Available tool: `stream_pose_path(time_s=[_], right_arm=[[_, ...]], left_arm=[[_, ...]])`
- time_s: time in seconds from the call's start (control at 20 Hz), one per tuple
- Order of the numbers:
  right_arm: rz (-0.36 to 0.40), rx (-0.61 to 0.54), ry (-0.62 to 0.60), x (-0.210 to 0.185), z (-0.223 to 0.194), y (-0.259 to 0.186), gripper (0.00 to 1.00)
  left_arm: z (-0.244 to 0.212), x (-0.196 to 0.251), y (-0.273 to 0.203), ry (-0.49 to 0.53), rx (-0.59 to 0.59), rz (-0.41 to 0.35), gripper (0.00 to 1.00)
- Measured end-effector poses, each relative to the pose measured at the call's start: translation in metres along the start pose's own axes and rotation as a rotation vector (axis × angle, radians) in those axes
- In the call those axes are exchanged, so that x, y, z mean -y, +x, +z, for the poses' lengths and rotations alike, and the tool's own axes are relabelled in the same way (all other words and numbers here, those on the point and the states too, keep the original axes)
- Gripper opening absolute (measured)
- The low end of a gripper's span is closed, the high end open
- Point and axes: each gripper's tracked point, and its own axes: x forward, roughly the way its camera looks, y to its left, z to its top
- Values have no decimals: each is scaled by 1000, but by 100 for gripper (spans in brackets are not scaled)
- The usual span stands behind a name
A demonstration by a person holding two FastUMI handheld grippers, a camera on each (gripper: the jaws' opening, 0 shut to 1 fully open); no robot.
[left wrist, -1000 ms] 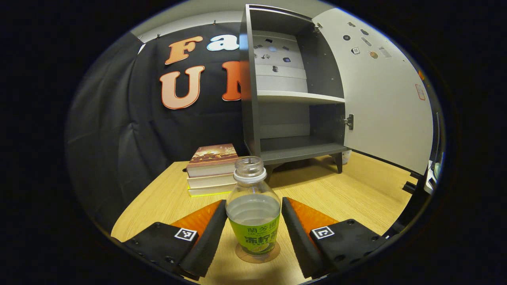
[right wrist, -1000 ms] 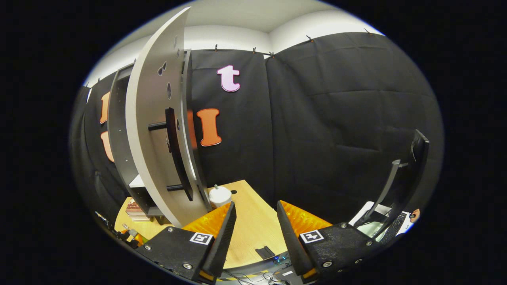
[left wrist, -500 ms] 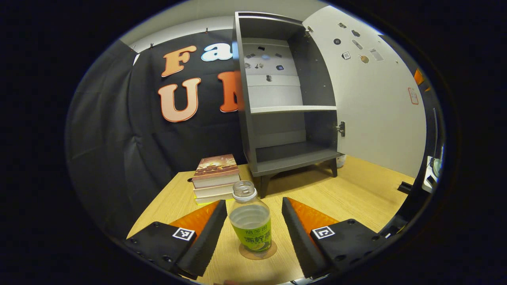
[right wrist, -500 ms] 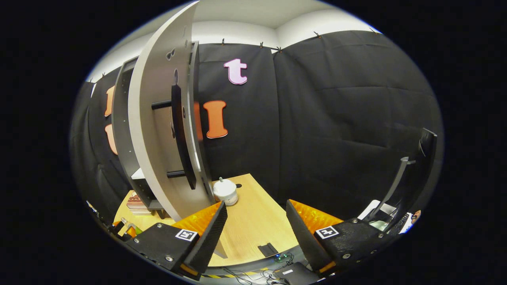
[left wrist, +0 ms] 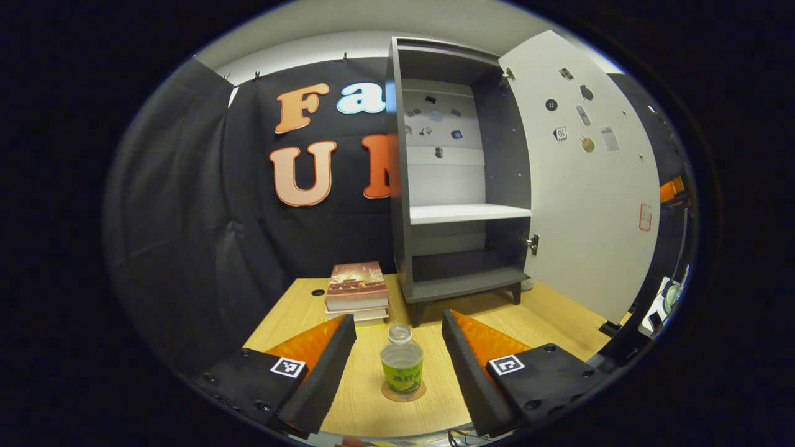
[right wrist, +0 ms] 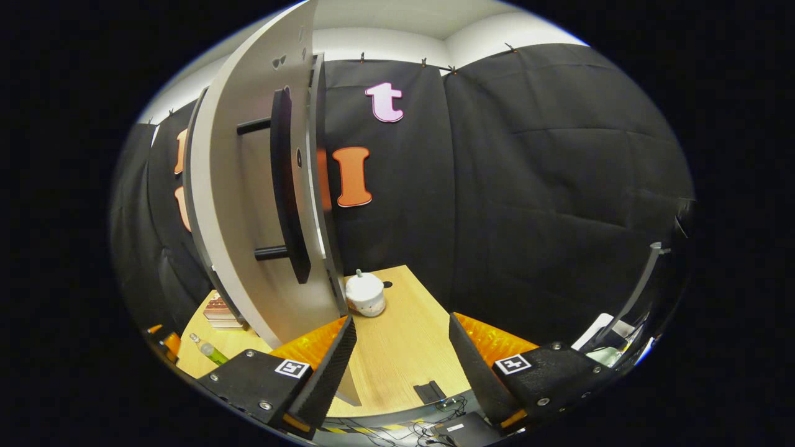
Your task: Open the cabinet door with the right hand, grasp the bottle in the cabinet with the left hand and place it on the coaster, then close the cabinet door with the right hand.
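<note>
- In the left gripper view the bottle stands upright and capless on the coaster, on the wooden bench.
- The left claw is spread wide, with nothing between its fingers; the bottle is seen in the gap ahead of them, apart from both.
- Behind the bottle lies a stack of books, just left of the cabinet.
- The cabinet is empty on both shelves, and its door hangs wide open to the right, stickers on its inner face.
- In the right gripper view the right claw is also spread open and holds nothing.
- The door rises just ahead and left of that claw, seen nearly edge-on, with its dark bar handle facing the camera; the left finger lies near the door's lower edge, and I cannot tell whether they touch.
- A small white pot sits on the bench by the door's foot.
- The bottle shows small at far left in this view.
</note>
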Motion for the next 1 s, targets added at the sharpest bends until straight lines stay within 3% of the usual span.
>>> stream_pose_path(time_s=[0.4, 0.6, 0.7, 0.8, 0.85, 0.9, 0.95, 1.0], right_arm=[[84, 2, -57, -11, 2, 8, 93], [93, 15, -52, -11, 4, 8, 92], [113, 16, -28, -18, 5, 8, 98], [117, 21, -35, -20, 8, 7, 92], [118, 23, -43, -20, 8, 8, 98], [121, 23, -47, -20, 8, 8, 91], [123, 23, -48, -20, 7, 8, 98], [128, 22, -47, -21, 7, 7, 98]], left_arm=[[131, -52, -13, -13, 70, 100, 92], [176, -66, -16, -135, 87, 81, 92], [191, -74, -17, -179, 109, 79, 92], [203, -83, -23, -172, 132, 97, 92], [208, -88, -25, -148, 141, 111, 92], [212, -92, -28, -120, 150, 125, 92], [216, -95, -31, -97, 157, 136, 92], [221, -95, -32, -85, 167, 141, 91]])
